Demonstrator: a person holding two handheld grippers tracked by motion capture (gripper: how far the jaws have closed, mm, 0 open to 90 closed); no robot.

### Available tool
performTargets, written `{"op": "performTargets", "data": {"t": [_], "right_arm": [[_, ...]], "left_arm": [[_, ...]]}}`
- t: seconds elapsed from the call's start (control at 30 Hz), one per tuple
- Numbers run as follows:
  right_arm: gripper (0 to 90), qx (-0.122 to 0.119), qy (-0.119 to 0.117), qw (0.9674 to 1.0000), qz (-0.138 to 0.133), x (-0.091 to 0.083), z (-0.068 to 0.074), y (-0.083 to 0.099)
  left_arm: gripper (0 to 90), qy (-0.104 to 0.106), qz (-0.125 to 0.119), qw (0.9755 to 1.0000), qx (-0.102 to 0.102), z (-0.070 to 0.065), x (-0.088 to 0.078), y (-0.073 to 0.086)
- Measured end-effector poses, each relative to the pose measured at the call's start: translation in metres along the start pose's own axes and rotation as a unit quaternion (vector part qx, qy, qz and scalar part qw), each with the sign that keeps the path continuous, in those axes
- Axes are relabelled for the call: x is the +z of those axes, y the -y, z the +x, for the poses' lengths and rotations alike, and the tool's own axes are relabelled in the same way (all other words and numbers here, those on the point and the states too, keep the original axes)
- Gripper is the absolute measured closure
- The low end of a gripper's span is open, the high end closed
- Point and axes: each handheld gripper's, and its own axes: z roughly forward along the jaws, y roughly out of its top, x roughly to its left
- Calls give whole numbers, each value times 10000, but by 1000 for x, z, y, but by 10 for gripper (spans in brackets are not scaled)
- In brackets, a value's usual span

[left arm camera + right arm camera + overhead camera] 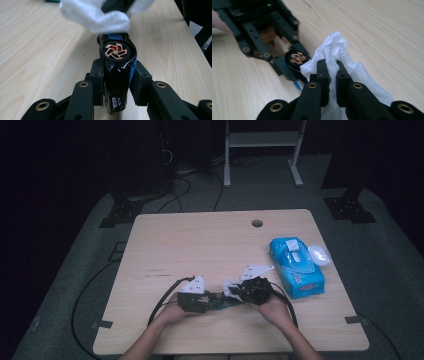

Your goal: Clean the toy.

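Note:
A black and blue toy car [117, 72] with a copper-coloured wheel lies on its side between the jaws of my left gripper [117, 83], which is shut on it. In the high view this gripper [212, 301] sits near the table's front, with the car [226, 302] sticking out to the right. My right gripper [331, 75] is shut on a crumpled white wipe [334, 52]. The wipe [97, 15] rests against the far end of the car. In the high view the right gripper [239, 292] and wipe [231, 287] meet the left one nose to nose.
A blue pack of wet wipes [296, 266] lies at the right side of the wooden table [200, 240], with a white lid-like object [319, 255] beside it. A cable hole [257, 223] is near the far edge. Cables trail from both grippers over the front edge.

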Motion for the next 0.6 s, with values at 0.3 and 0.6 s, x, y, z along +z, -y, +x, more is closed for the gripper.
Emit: {"op": "performTargets", "data": {"t": [0.3, 0.6], "right_arm": [[848, 45, 159, 9999, -7, -8, -9, 4], [848, 63, 237, 9997, 9, -17, -15, 12]], "left_arm": [[674, 15, -16, 10000, -20, 0, 1, 0], [676, -1, 12, 10000, -3, 0, 0, 0]]}}
